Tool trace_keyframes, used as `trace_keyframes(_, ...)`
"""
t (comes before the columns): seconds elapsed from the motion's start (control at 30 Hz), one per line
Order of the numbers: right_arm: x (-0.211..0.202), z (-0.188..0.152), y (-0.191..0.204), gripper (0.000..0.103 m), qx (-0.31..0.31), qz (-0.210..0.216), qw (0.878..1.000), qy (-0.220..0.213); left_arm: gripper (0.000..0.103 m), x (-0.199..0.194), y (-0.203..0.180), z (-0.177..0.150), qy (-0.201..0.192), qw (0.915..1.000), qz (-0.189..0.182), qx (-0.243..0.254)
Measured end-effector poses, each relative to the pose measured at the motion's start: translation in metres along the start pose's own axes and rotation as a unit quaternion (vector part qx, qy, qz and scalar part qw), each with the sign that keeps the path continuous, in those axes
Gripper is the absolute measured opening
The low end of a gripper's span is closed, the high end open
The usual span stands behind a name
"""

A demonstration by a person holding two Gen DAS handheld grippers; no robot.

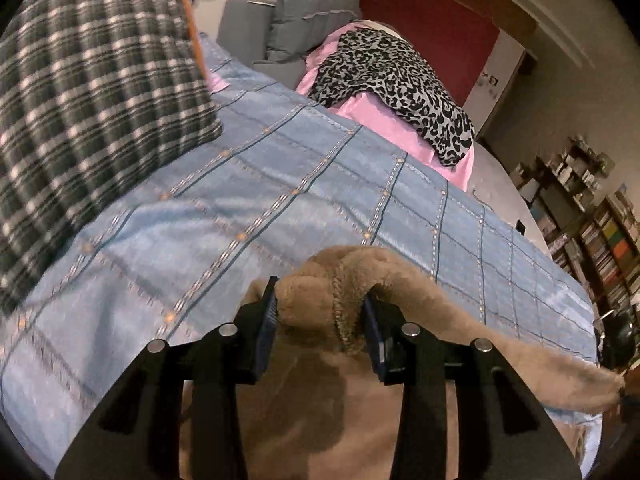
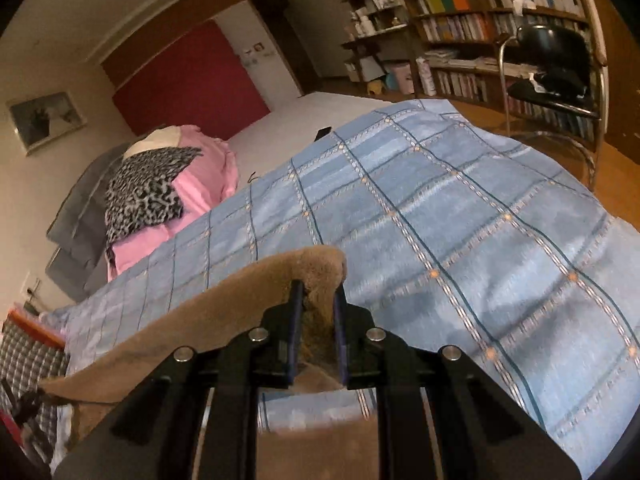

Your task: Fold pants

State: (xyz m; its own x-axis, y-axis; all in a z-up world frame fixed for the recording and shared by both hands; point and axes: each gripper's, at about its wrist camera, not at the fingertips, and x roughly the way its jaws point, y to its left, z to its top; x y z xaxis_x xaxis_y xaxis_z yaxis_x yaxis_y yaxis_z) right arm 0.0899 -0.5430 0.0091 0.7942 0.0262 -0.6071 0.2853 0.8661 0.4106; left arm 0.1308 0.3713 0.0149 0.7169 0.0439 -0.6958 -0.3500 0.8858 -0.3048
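I have the tan fleece pants (image 1: 392,280) pinched in both tools, lifted above the blue checked bedspread (image 1: 280,184). My left gripper (image 1: 320,312) is clamped on a thick bunch of the fabric — a rolled, stitched edge, perhaps the waistband or a hem, I cannot tell which. My right gripper (image 2: 318,304) is nearly closed, biting a thinner corner of the same edge. Between the two, the cloth runs as a fairly taut band, and the rest hangs below the jaws out of clear view.

This fabric looks plush and soft, with some bulk to it. I judge it will sag and drape instead of holding a crease, and its pile should grip the pads well, so slipping seems unlikely. The weight is probably modest but enough to pull the hanging part straight, which helps me lay it flat.

The corners are the right places to hold, since keeping them apart keeps the edge stretched. The left bite is lumpy — if I set it down bunched like that, the fold will be uneven.

A plaid cloth (image 1: 92,80) lies to one side of the bed and a leopard-print cloth (image 1: 396,80) on pink bedding (image 1: 384,120) beyond, both well apart from my work.
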Motion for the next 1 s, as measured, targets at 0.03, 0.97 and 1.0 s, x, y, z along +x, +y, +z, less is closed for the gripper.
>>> trace_keyframes(0.03,-0.007,-0.007,-0.003,0.014,-0.003,0.000,1.000,0.000,0.040,-0.007,0.007,-0.009,-0.001,1.0000,-0.002,-0.007)
trace_keyframes(0.97,-0.105,-0.152,-0.088,0.051,0.132,0.011,0.991,0.019,0.078,-0.040,0.046,-0.119,0.087,0.9871,-0.083,-0.105)
trace_keyframes(1.0,-0.105,-0.153,-0.087,0.051,0.150,0.027,0.988,0.019,0.079,-0.034,0.039,-0.121,0.097,0.9856,-0.090,-0.105)
